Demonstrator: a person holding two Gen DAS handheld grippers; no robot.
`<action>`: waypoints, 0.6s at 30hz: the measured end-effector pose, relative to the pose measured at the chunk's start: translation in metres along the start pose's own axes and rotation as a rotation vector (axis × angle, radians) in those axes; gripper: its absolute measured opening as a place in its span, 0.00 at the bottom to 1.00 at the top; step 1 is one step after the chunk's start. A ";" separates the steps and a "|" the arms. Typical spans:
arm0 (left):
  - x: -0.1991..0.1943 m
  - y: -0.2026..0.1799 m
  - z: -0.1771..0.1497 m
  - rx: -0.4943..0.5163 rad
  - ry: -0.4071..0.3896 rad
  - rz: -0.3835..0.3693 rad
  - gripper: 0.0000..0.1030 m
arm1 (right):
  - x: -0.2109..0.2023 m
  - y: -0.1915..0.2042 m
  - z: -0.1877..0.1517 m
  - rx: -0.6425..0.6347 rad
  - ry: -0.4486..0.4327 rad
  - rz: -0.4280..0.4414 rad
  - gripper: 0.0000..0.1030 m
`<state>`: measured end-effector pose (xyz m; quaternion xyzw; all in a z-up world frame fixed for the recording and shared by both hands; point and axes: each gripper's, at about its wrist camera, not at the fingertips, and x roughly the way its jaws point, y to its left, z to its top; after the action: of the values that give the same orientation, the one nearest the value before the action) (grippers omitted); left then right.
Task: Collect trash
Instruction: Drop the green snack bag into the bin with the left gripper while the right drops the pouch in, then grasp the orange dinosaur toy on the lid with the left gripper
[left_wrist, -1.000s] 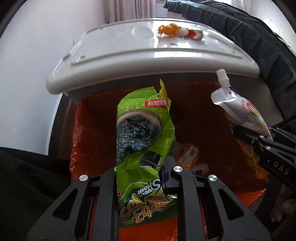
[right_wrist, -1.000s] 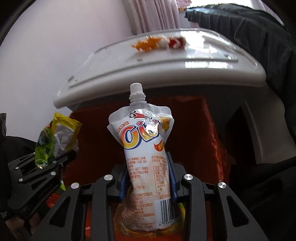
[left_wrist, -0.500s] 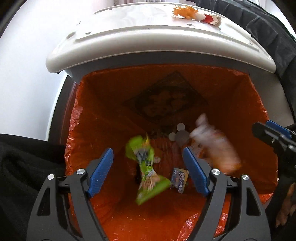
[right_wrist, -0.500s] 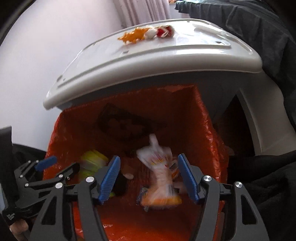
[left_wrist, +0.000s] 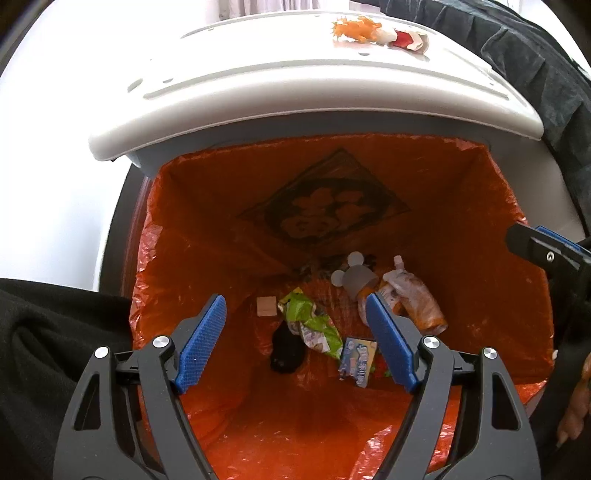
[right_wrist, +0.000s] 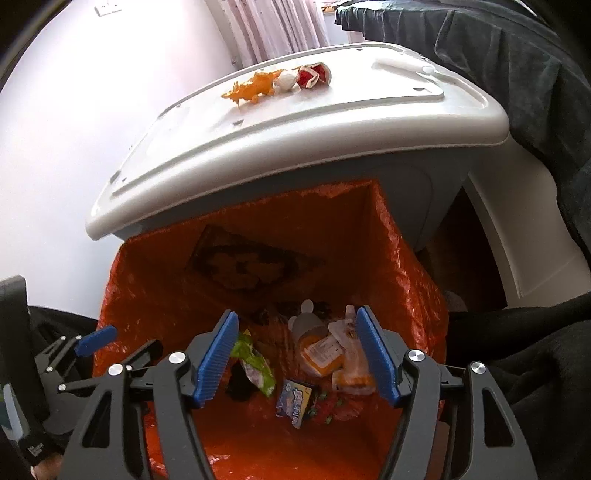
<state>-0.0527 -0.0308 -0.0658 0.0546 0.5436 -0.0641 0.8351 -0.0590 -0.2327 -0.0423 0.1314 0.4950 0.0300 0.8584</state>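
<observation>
My left tongs (left_wrist: 295, 339) are hanging released and empty and my right tongs (right_wrist: 295, 354) are spreading with nothing between, both over the orange-lined bin (left_wrist: 207, 206) where the green wrapper (left_wrist: 314, 325) and spout pouch (left_wrist: 413, 299) are lying, so the drop step is wrapping up and I'm reckoning next on scraps on the lid (right_wrist: 277, 83).

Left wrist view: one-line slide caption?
Open left gripper above orange-lined bin; green wrapper and pouch lie at the bottom.
</observation>
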 end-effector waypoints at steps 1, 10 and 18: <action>-0.001 -0.001 0.003 0.002 -0.003 -0.010 0.74 | -0.002 0.000 0.004 0.004 -0.006 0.002 0.68; -0.024 -0.010 0.076 0.023 -0.112 -0.115 0.74 | -0.036 -0.009 0.112 -0.077 -0.145 -0.042 0.83; -0.016 -0.038 0.193 0.194 -0.274 -0.130 0.78 | -0.046 -0.032 0.199 -0.054 -0.268 -0.065 0.87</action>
<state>0.1086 -0.0986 0.0255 0.0901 0.4186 -0.1771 0.8862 0.0858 -0.3108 0.0824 0.0951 0.3788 -0.0024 0.9206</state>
